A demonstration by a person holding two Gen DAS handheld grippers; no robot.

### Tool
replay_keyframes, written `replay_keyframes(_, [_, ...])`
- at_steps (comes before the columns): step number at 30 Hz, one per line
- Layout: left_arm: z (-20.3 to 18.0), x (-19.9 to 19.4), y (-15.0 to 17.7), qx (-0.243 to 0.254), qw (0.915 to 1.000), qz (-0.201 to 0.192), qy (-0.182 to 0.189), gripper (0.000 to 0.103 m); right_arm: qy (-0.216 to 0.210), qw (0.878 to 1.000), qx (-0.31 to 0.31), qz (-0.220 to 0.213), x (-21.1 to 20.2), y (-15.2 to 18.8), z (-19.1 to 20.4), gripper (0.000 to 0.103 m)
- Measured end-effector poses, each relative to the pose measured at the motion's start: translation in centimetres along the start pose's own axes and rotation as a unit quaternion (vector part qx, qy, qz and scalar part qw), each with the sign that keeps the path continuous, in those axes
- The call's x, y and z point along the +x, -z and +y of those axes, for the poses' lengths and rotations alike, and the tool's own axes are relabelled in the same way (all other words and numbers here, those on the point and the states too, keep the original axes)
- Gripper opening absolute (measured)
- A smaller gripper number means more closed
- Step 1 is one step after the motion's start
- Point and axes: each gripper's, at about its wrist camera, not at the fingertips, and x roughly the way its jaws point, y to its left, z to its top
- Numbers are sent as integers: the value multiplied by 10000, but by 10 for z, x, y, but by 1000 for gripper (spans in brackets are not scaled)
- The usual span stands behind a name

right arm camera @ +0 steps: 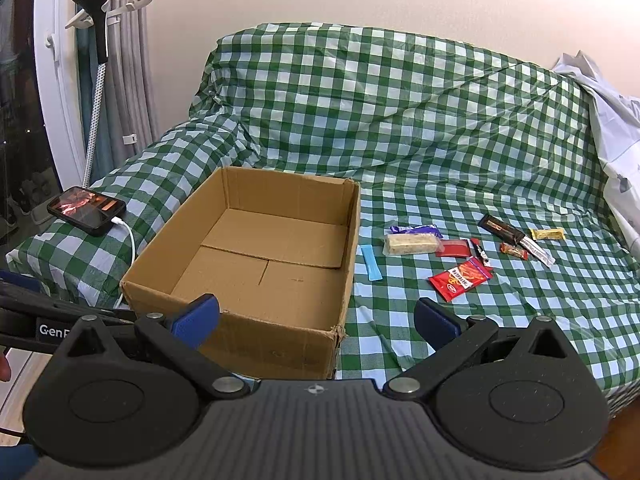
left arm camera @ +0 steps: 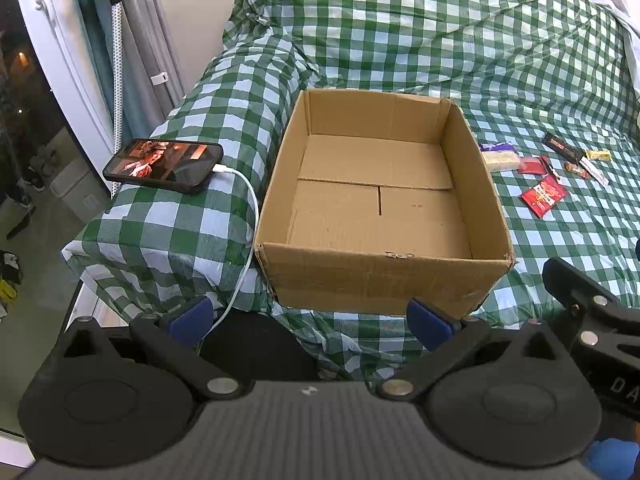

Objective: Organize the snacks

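An open, empty cardboard box [left arm camera: 384, 280] [right arm camera: 276, 332] sits on a sofa covered in green checked cloth. Several snack packets lie on the cloth to its right: a red packet [right arm camera: 460, 277] [left arm camera: 543, 196], a pale bar in clear wrap [right arm camera: 412, 243] [left arm camera: 498, 159], a purple wrapper [right arm camera: 416, 231], a blue stick [right arm camera: 371, 267], a black bar [right arm camera: 502, 229] [left arm camera: 562, 146], a yellow packet [right arm camera: 547, 234]. My left gripper [left arm camera: 310, 320] is open and empty in front of the box. My right gripper [right arm camera: 316, 316] is open and empty, near the box's front right corner.
A phone [left arm camera: 164, 165] [right arm camera: 86, 210] playing video lies on the sofa arm left of the box, with a white charging cable [left arm camera: 250, 216]. A window frame and curtains stand at far left. A white bag [right arm camera: 616, 128] lies at the sofa's right end.
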Motion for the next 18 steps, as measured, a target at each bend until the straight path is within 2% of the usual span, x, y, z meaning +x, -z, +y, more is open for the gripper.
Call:
replay_keyframes(9, [-4, 1, 0, 26, 9999, 95, -63, 103, -90, 9998, 82, 156, 3, 0, -6, 103])
replay_keyframes(18, [-13, 4, -3, 135, 9997, 193, -111, 103, -172, 9991, 379, 75, 7, 5, -20, 103])
